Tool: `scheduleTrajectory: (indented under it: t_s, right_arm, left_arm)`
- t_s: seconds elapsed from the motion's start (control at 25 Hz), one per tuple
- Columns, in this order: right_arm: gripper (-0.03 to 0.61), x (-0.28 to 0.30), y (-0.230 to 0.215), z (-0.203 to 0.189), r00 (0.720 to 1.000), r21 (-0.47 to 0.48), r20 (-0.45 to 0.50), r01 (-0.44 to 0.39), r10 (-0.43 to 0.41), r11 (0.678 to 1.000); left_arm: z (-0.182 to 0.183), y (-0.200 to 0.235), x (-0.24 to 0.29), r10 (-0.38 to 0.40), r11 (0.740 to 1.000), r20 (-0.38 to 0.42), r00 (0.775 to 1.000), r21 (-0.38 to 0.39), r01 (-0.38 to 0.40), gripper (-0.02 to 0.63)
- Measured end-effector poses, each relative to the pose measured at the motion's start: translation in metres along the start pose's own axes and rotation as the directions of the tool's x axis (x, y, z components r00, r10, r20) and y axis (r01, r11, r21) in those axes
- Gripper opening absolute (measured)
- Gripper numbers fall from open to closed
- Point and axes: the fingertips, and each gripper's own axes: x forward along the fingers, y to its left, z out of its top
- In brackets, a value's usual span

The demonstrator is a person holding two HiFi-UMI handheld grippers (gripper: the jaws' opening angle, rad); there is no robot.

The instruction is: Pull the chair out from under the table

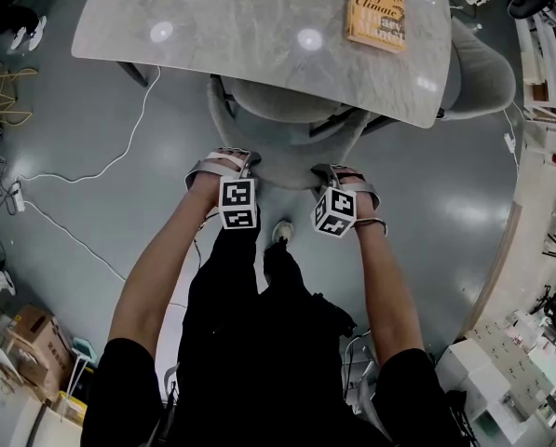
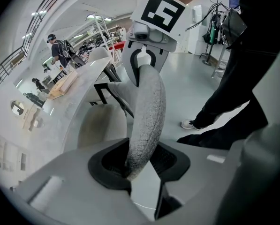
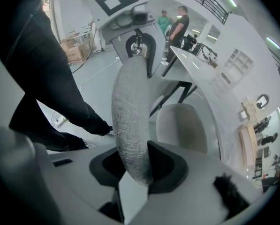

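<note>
Gripping with left gripper [image 2: 140, 161] and right gripper [image 3: 139, 167], both clenched on curved back of grey fabric chair [image 1: 279, 153].
Sits partly under pale marble worktop [image 1: 250, 26] bearing an orange book [image 1: 377, 12].

The chair [image 1: 282, 152] is half hidden under the table [image 1: 240, 17] (front of its seat unseen).

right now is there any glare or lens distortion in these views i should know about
Head view: two round ceiling-light glare spots on the table, a softer sheen on the floor, and edges bowed by the wide lens. Left gripper view: strong fisheye with dark corners, yet the chair rim is sharp. Right gripper view: same fisheye and dark corners, background bent.
</note>
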Motion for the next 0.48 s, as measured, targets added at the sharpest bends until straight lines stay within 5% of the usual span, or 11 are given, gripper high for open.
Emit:
scheduleTrajectory:
  t_s: [0.48]
  right_arm:
    - [0.112, 0.002, 0.019, 0.001, 1.0, 0.005, 0.001, -0.01, 0.01, 1.0]
  left_arm:
    - [-0.002, -0.019, 0.0, -0.029, 1.0, -0.02, 0.999, 0.01, 0.029, 0.12]
